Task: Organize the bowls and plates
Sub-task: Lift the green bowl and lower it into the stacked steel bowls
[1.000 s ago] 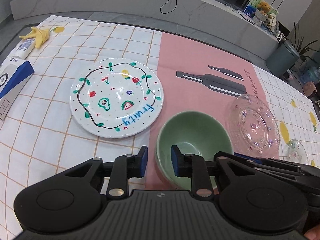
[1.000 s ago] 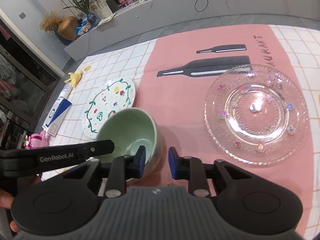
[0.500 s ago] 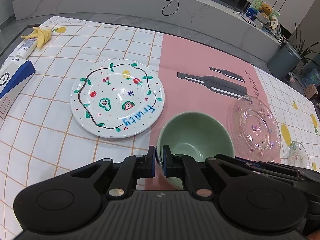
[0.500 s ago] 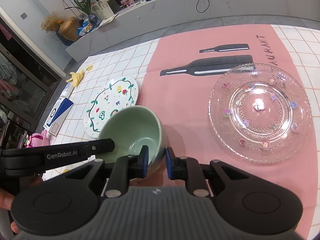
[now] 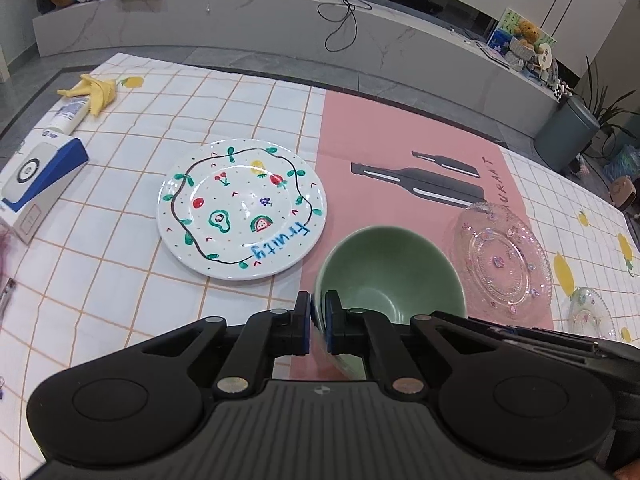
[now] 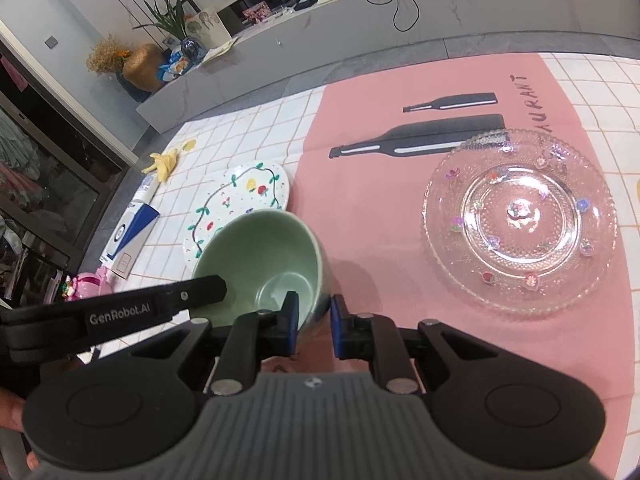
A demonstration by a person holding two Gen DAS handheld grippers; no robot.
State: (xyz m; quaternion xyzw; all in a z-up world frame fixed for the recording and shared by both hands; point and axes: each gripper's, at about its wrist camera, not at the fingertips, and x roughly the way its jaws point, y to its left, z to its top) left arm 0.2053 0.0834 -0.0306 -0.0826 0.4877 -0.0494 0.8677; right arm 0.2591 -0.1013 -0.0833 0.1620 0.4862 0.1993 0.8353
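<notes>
A green bowl point(image 5: 390, 272) stands on the pink part of the cloth, between a white fruit-painted plate point(image 5: 242, 208) on its left and a clear glass plate point(image 5: 502, 258) on its right. My left gripper point(image 5: 318, 322) is shut on the bowl's near left rim. My right gripper point(image 6: 312, 322) has one finger inside and one outside the near right rim of the bowl point(image 6: 260, 256), closed on the wall. The glass plate point(image 6: 518, 220) lies to the right of it, and the painted plate point(image 6: 240, 204) lies behind the bowl.
A blue-and-white box point(image 5: 38, 172), a white tube point(image 5: 70, 114) and a yellow cloth point(image 5: 94, 88) lie at the far left. A small glass dish point(image 5: 590, 314) sits at the right edge. A pink item point(image 6: 86, 286) lies by the box. A grey ledge runs behind the table.
Both grippers have closed from open onto the bowl's rim, the left on the left side, the right on the right side. The bowl sits slightly higher in both views.
</notes>
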